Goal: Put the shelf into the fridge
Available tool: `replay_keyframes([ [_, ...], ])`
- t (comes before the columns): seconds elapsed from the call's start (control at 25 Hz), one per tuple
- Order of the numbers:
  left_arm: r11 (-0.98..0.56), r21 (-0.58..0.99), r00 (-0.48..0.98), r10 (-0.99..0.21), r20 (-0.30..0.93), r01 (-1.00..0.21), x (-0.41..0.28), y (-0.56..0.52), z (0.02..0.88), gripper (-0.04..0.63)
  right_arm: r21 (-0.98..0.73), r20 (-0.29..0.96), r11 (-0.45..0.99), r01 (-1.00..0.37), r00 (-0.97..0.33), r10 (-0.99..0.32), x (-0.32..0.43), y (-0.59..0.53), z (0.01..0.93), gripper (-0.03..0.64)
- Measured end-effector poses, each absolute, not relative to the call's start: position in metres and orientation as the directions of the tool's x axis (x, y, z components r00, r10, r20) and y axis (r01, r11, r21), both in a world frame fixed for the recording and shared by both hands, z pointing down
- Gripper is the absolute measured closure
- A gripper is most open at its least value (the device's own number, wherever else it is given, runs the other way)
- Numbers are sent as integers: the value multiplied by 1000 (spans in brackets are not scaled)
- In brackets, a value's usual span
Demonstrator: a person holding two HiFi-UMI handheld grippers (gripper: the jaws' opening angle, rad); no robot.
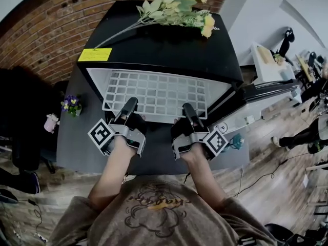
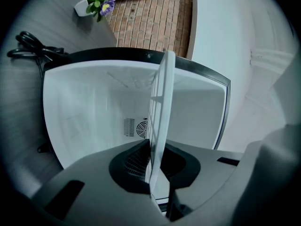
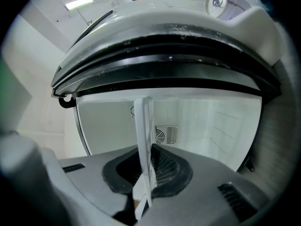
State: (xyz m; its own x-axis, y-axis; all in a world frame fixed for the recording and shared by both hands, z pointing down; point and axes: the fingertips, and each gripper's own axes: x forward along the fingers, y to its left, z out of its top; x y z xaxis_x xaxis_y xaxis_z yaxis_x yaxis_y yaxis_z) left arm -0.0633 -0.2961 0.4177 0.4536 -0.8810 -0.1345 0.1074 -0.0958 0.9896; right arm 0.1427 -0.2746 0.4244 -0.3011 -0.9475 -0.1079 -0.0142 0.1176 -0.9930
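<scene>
White shelf (image 1: 154, 94) partly inside black fridge (image 1: 169, 50) on grey table (image 1: 72, 137) by brick wall (image 1: 56, 14).

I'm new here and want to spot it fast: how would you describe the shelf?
Find the black fridge with flowers on top. At its white open front, the shelf is the flat white panel held at its near edge by the left claw and right claw. Only it is a grid of small squares.

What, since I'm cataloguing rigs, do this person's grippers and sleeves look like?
Both match: the left gripper and right gripper have dark fingers, grey bodies, and a white cube with black square markers. The sleeves are grey-brown, pushed up.
</scene>
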Motion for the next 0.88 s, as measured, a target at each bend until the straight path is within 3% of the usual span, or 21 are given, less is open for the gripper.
replay_keyframes([
  [0.88,-63,991,453,-885,-111,120,-68,-271,420,545,-994,-107,103,28,-291,-951,141,-251,424,594],
])
